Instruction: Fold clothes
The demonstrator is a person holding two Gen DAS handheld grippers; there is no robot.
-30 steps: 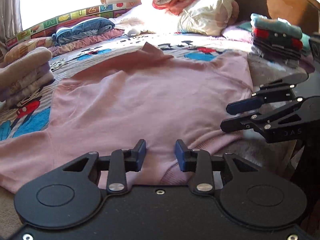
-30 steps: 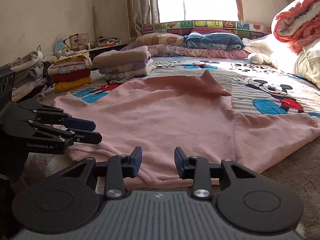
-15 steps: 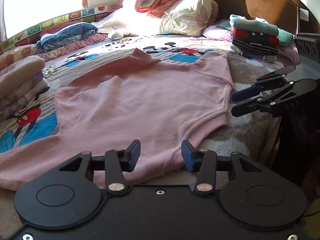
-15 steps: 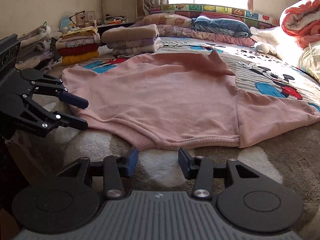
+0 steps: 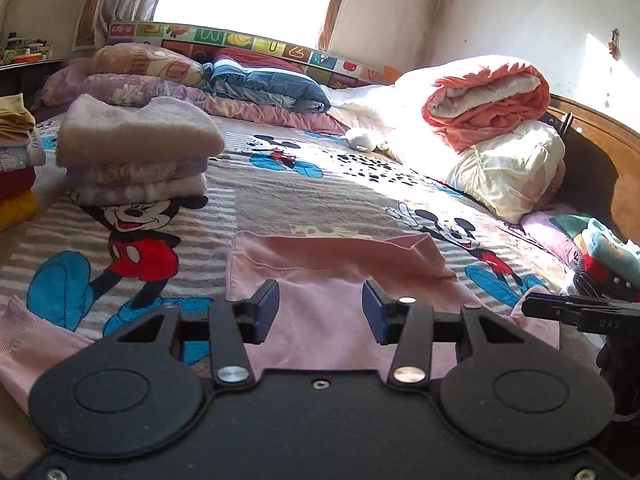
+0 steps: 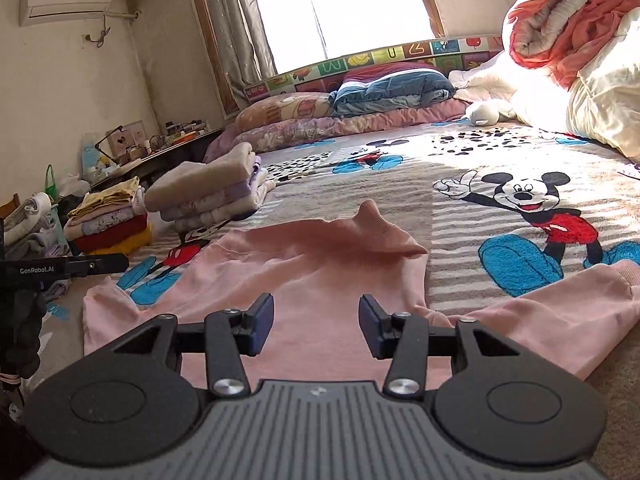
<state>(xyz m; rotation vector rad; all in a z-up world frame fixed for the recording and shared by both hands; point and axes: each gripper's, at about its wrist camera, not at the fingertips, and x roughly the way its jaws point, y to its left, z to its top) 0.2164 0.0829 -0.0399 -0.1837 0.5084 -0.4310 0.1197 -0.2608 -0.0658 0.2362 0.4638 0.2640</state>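
The sweatshirt (image 6: 320,280) lies on the bed (image 6: 460,216), a folded stack (image 6: 208,196) beyond its left, pillows (image 6: 360,100) behind.

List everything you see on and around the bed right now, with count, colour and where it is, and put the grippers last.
pink sweatshirt: one, pink, spread on the bed just ahead of both grippers, a sleeve out to each side
bedspread: one, grey striped with cartoon mice, covering the bed
folded pile: one, beige and lilac, on the bed at the left
second pile: one, yellow, lilac, red, at the bed's left edge
third pile: one, teal and red, at the right edge
rolled blanket: one, orange, on a cream bundle by the headboard
blue quilt: one, below the window
left gripper: black, blue pads, open, empty
right gripper: black, blue pads, open, empty
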